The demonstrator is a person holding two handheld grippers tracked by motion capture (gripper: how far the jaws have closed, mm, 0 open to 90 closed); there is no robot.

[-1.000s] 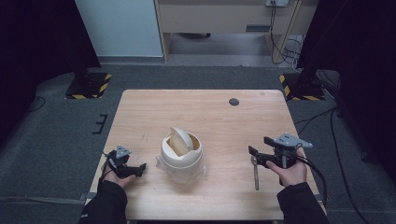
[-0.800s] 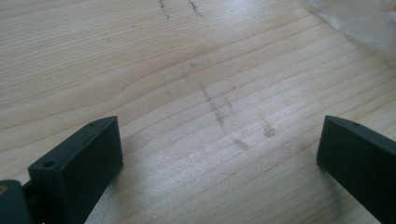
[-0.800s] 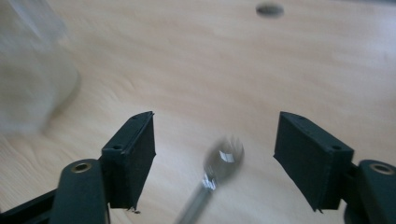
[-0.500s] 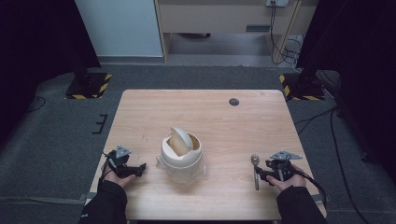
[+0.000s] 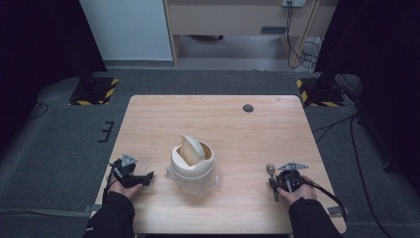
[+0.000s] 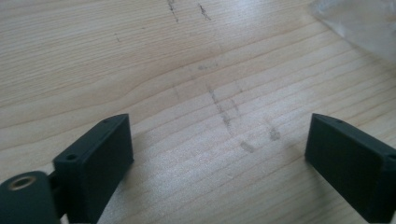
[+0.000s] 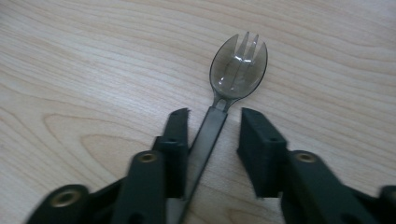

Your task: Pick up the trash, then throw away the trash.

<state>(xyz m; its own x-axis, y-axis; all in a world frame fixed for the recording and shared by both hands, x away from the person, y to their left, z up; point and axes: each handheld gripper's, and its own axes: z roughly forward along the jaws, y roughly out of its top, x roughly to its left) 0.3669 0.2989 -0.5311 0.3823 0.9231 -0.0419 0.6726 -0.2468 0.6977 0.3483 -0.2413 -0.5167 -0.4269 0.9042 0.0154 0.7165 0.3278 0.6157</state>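
While the left claw [image 6: 219,154] gapes wide, the right claw [image 7: 214,140] loosely straddles a smoky, seemingly translucent spork [image 7: 237,65].

Cup [image 5: 193,163] mid-table; bare wood around.

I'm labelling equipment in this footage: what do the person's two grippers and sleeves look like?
Both the left gripper and right gripper are black, each topped by a grey three-cornered plate. Their jaws are flat black blocks with small holes, on arms with brass-coloured pivots. A black cable trails from the right one. The sleeves are dark.
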